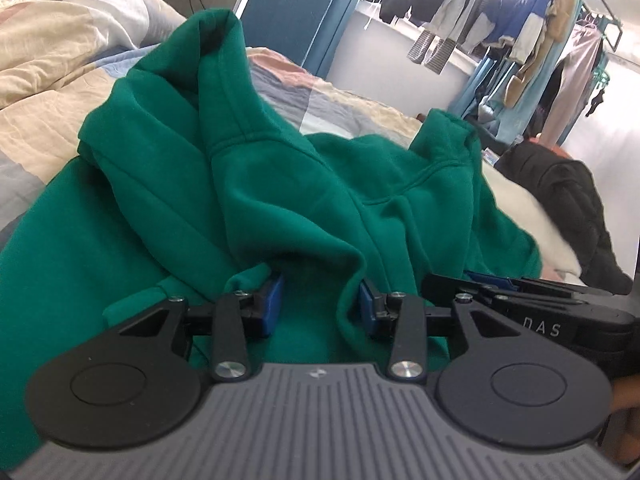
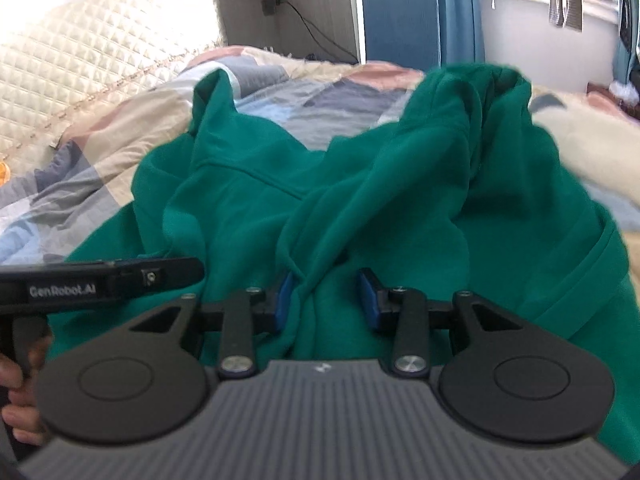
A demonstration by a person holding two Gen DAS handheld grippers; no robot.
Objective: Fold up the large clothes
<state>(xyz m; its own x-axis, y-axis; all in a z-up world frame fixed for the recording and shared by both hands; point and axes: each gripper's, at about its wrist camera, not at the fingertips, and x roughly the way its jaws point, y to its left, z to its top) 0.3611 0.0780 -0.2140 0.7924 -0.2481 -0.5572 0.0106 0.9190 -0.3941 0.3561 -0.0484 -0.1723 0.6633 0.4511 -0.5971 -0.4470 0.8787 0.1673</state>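
"GenRobot.AI"-marked left gripper [image 2: 160,276] beside green hoodie [image 2: 360,184]

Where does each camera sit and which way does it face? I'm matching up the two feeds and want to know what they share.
Left wrist: on the left claw, looking forward and down over the green hoodie on the bed toward hanging clothes; the right claw shows at the right edge.
Right wrist: on the right claw, facing the hoodie and quilted headboard; the left claw and a hand show at left.
Shared: hoodie, bed, blue board.
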